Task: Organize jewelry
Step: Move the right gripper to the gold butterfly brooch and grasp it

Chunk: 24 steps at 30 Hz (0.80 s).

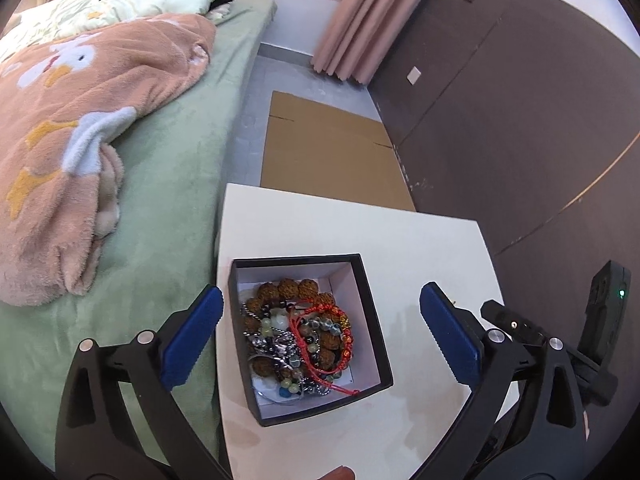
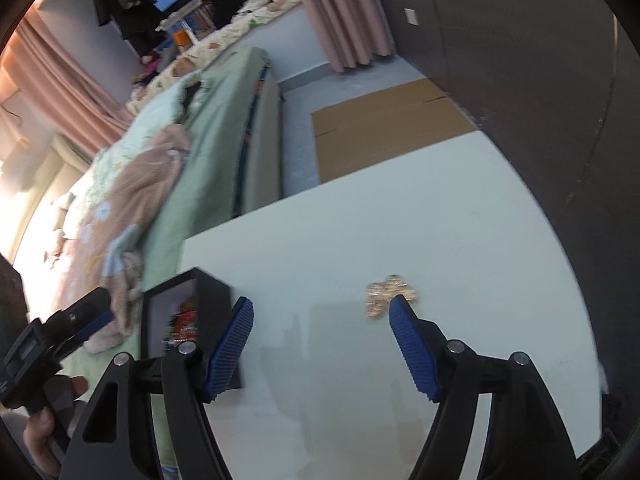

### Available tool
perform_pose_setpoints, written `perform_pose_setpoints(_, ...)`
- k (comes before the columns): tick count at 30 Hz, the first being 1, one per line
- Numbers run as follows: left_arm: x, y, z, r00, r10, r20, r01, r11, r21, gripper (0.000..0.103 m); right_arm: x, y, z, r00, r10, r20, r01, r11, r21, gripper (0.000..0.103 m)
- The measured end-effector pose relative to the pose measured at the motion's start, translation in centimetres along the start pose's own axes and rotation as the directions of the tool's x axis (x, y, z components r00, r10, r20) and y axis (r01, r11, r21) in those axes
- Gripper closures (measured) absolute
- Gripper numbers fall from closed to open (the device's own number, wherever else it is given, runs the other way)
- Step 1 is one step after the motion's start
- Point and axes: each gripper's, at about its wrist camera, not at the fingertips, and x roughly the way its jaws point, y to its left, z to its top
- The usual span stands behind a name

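Left gripper (image 1: 320, 328) nearest the lens: jaws spread wide, grasping nothing, blue pads either side of a black box (image 1: 374, 360). One pad hangs over the table's left edge, the other above bare tabletop to the box's right.

The box sits open on the white table (image 1: 432, 248), near its left edge beside the bed. White lining inside. Jumbled in it: a brown bead bracelet (image 1: 288, 290), a red cord bracelet (image 1: 340, 334), silver chain and pale green beads (individual pieces hard to separate).

Right gripper (image 2: 322, 312): jaws likewise released and empty, held low over the table. Its left pad is close beside the box's wall; just past its right fingertip lies a small gold jewelry piece (image 2: 386, 294), loose on the tabletop, well apart from the box. Blurred, so its type is unclear.

Beyond the table: flattened cardboard (image 1: 328, 148) on a grey floor, green bed (image 1: 168, 208) with a pink fleece blanket (image 1: 80, 120) to the left, dark wall panels (image 1: 520, 100) right, pink curtain (image 1: 360, 20) farthest back.
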Motion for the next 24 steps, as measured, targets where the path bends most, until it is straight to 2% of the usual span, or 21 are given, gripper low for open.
perform_pose_setpoints(7,1.3,-0.9,0.5,1.000,0.004,-0.014,-0.004,0.999,0.033,0.005,3.6,-1.2,0.9,0.990,-0.119,-0.075,0.116,0.993,-0.036,0.036)
perform_pose_setpoints(10,1.8,-1.2,0.8,1.000,0.004,-0.018,-0.003,0.999,0.038,0.005,5.0,-0.9,1.3,0.979,-0.185,-0.090,0.177,0.980,-0.090,0.030)
perform_pose_setpoints(21,2.5,-1.2,1.7,1.000,0.009,-0.008,-0.009,0.999,0.032,0.005,9.2,0.2,1.1,0.950,-0.279,-0.139,0.243,0.941,-0.234,0.029)
perform_pose_setpoints(23,2.5,-1.3,1.7,1.000,0.012,-0.003,-0.012,0.999,0.036,0.005,9.2,0.5,0.8,0.946,-0.298,-0.130,0.257,0.930,-0.262,0.031)
perform_pose_setpoints(24,2.4,-1.3,1.7,1.000,0.014,-0.002,-0.014,0.999,0.038,0.005,9.1,0.6,0.8,0.947,-0.293,-0.133,0.251,0.932,-0.262,0.037)
